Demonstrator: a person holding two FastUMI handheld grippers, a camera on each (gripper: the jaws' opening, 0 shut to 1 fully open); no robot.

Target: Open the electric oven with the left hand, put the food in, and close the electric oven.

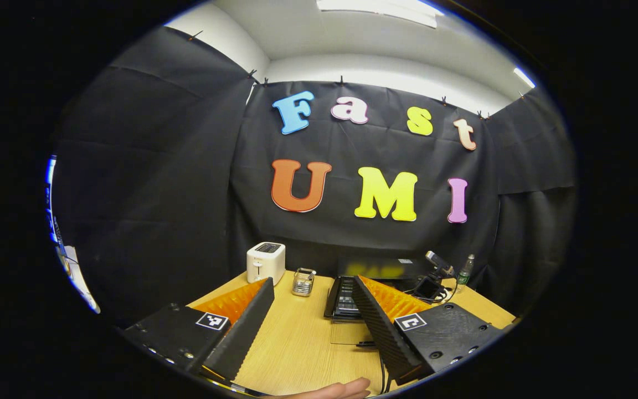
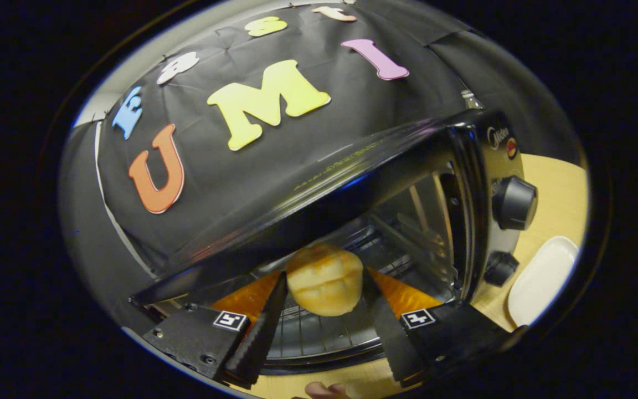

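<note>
In the right gripper view a golden bread roll point(image 2: 324, 280) sits between the fingers of my right gripper point(image 2: 324, 276), which is shut on it. The roll hangs at the mouth of the open electric oven point(image 2: 499, 160), just above its wire rack point(image 2: 308, 332). Two dark knobs point(image 2: 514, 202) sit on the oven's right panel. In the left gripper view my left gripper point(image 1: 312, 281) is open and holds nothing, well back from the black oven point(image 1: 380, 269), whose door point(image 1: 342, 299) is folded down onto the wooden table point(image 1: 302, 338).
A white toaster point(image 1: 265, 262) and a small glass holder point(image 1: 303, 281) stand at the table's back left. A dark device with cables point(image 1: 434, 277) and a bottle point(image 1: 466, 270) are right of the oven. A white plate point(image 2: 540, 280) lies beside the oven. A hand point(image 1: 341, 390) shows at the bottom edge.
</note>
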